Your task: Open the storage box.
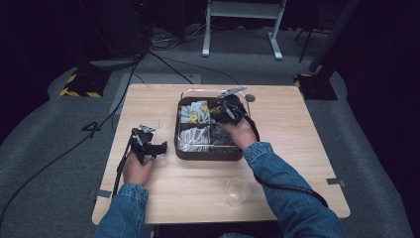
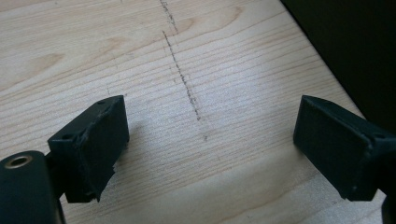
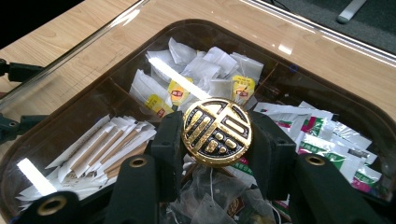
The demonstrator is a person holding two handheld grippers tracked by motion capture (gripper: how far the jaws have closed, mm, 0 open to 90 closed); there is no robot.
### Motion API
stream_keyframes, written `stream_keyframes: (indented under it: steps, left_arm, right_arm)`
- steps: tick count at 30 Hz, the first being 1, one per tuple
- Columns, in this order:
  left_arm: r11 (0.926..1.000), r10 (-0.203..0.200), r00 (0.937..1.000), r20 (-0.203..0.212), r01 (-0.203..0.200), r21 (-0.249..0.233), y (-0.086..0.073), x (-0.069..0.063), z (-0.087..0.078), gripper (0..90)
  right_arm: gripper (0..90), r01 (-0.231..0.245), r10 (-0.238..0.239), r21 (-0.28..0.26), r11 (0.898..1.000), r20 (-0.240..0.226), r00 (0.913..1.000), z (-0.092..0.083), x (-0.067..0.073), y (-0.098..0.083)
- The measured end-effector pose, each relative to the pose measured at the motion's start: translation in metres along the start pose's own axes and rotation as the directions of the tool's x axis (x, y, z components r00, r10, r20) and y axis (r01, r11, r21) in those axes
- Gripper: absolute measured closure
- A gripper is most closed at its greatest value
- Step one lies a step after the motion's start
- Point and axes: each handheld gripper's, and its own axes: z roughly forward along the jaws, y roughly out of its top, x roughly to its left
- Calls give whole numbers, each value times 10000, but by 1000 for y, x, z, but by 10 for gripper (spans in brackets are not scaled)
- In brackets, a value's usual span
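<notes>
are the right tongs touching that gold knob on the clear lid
Touching. In the right gripper view the right tongs have both black pads pressed against opposite edges of the gold knob, with no gap.

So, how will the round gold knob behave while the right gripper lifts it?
The gold knob looks like smooth, shiny metal, so it may slip between the right gripper's pads. It is round, so it could turn in the grip. It probably carries the clear lid, adding weight.
</notes>
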Motion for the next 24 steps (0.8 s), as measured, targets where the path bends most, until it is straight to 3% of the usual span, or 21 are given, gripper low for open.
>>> stream_keyframes:
  steps: [13, 24]
  left_arm:
    - [10000, 37, 10000, 12, -37, 18, 0, 0, 0, 109]
    - [10000, 20, 10000, 74, -20, -39, 1, 1, 1, 127]
  right_arm:
    - [579, 198, -196, -221, 9996, 89, 9998, -20, -9, -2]
    - [579, 177, -153, -418, 9990, 552, 9984, -52, -34, -13]
